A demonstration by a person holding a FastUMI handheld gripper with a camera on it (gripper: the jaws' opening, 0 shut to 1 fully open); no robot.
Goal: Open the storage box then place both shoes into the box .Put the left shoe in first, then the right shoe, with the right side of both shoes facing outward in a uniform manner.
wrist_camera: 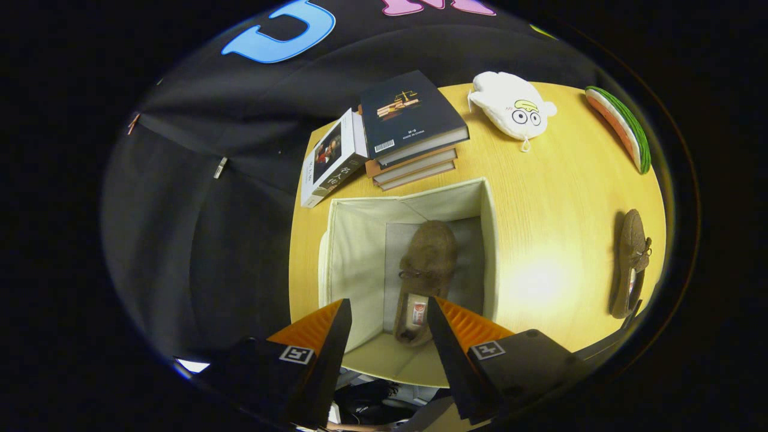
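The gripper [387, 312] is held wide and empty above the storage box [489, 240]; one brown shoe [423, 270] lies inside, apparently flat; the other shoe [630, 264] is seen at right on the table [552, 198].

Looking down into an open storage box [360, 240] on a round wooden table [552, 240]. Gripper [387, 312] above the box's near edge, fingers spread apart, holding nothing. One brown shoe [426, 270] on the box floor, just ahead of the fingers, heel nearest them. Second brown shoe [630, 264] on the tabletop, well apart to the right of the box. Beyond the box: stacked books [411, 129], a white plush toy [513, 111], a watermelon-slice cushion [624, 126].
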